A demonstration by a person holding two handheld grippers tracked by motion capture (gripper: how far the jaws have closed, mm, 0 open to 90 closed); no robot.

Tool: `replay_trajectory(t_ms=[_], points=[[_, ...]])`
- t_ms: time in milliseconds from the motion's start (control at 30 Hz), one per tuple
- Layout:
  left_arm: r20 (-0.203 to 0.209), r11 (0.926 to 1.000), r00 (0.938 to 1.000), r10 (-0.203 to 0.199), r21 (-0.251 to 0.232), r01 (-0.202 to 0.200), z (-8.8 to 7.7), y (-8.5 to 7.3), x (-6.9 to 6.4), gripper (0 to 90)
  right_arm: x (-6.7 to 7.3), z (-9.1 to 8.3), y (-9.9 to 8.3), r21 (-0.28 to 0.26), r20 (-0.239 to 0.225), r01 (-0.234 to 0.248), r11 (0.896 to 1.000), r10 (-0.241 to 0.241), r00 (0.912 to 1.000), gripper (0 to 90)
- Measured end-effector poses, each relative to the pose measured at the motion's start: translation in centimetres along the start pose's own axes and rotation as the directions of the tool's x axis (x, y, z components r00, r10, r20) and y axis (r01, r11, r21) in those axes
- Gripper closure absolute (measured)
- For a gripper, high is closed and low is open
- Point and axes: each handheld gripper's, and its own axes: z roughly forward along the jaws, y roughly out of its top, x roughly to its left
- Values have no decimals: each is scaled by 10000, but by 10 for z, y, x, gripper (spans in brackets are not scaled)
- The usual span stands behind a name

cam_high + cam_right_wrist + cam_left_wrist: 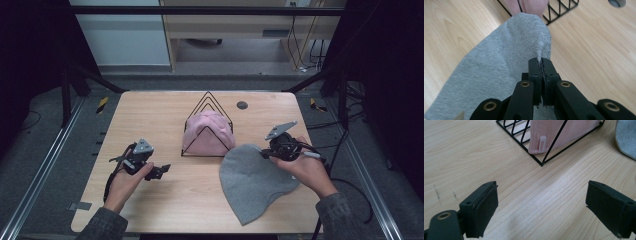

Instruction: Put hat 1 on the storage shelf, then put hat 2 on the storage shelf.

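A grey beanie (pixel 252 180) lies on the wooden table (pixel 150 120), its upper right edge lifted. My right gripper (pixel 266 154) is shut on that edge; in the right gripper view the grey beanie (pixel 499 65) hangs away from the pinched right gripper (pixel 541 61). A pink beanie (pixel 207 134) stands inside a black wire rack (pixel 209 100) at the table's middle. My left gripper (pixel 161 171) rests low at the left front, open with bare wood between its fingers. In the left gripper view the pink beanie (pixel 554 132) and the wire rack (pixel 541 163) lie ahead of the left gripper (pixel 541 205).
A small dark round disc (pixel 242 105) sits on the table behind the rack. Black frame posts and cables stand beyond the table's left and right sides. Bare wood stretches between the left gripper and the rack.
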Motion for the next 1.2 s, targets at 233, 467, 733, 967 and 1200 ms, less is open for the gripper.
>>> replay_trajectory(t_ms=[233,467,733,967,1200], points=[[44,10000,10000,-7,30,7,1,0,-2,101,18,-8,17,-182,-83,690,9975,-691,9976,880],[268,10000,9996,19,0,-19,1,0,-3,98,29,-11,30,-291,-153,1089,9936,-1094,9939,880],[854,9998,9963,6,-205,11,-2,2,-11,94,41,-21,49,-628,-221,1436,9876,-1452,9892,881],[2089,9982,9775,280,-571,-163,-8,8,-35,94,56,-41,76,-1077,-152,1918,9755,-1945,9808,882],[2532,9959,9655,601,-811,-407,-8,16,-56,95,66,-54,103,-1581,-239,2138,9640,-2202,9752,882]])
